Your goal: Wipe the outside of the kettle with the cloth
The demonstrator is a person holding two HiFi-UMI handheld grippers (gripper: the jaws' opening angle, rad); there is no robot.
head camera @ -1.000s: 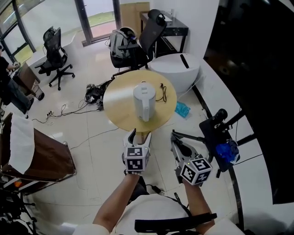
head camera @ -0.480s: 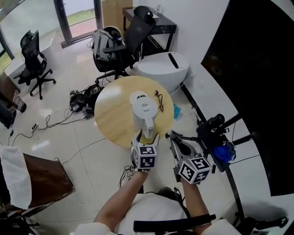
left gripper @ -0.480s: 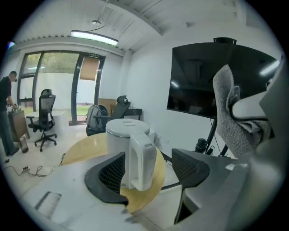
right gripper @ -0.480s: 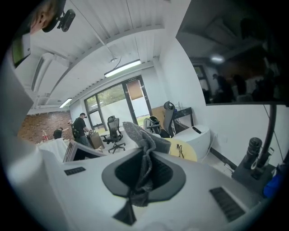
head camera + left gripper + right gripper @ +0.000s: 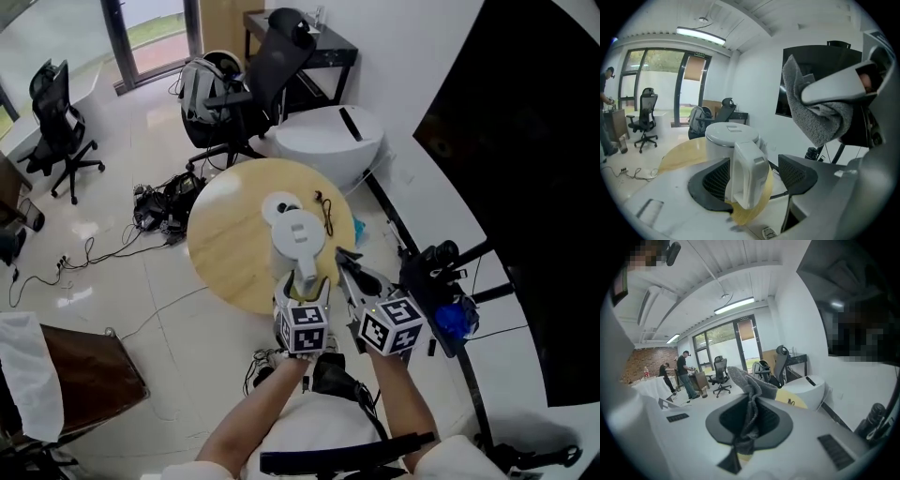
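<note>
Kettle (image 5: pixel 300 242), white, stands near the lower right edge of the round wooden table (image 5: pixel 230 239), at the centre of the head view. Just below it, the left gripper (image 5: pixel 753 161) has its jaws wide apart, having just been opening; the kettle handle (image 5: pixel 749 180) stands between them, unpressed. Further right, the right gripper (image 5: pixel 751 408) is clamped on the grey cloth (image 5: pixel 743 380).

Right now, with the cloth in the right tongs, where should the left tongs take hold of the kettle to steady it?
Probably the handle, from the table's near edge. It stands upright facing the left tongs, a narrow vertical bar now between their jaws, which have just been opening; the kettle body looks too wide.
</note>
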